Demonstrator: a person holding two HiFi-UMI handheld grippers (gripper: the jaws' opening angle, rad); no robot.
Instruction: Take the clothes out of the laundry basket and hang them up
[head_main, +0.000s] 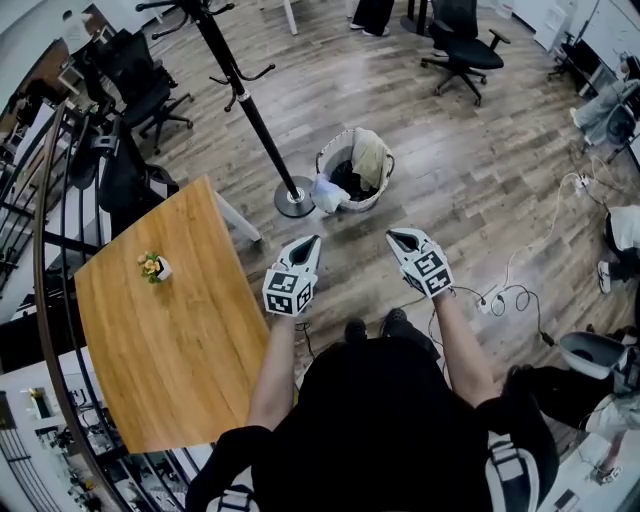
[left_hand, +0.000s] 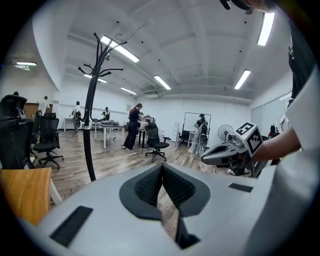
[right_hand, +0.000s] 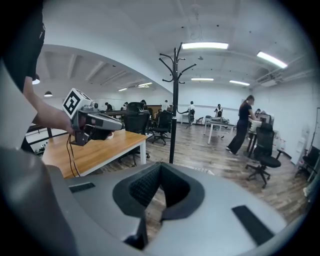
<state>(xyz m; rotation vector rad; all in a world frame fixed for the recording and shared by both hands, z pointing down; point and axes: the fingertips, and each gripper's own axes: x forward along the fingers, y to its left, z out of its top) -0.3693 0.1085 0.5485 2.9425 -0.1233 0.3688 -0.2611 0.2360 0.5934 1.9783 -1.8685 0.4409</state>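
The wooden worktop (head_main: 170, 350) lies to my left; the black coat stand (head_main: 252, 115) rises beyond it, its base just beside the laundry basket (head_main: 372, 200) on the floor; the clothes (head_main: 368, 155) lie heaped inside, one white piece (head_main: 328, 193) spilling over the rim; my left gripper (head_main: 312, 241) and right gripper (head_main: 400, 237) hover short of the basket, fingers (left_hand: 150, 186) pressed together on nothing; a small potted flower (head_main: 153, 266) stands on the worktop.

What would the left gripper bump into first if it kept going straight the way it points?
Likely nothing nearby. The left gripper faces open wooden floor; the coat rack stands left of its line. The laundry basket lies ahead but lower, so it may pass over; depth is unclear.
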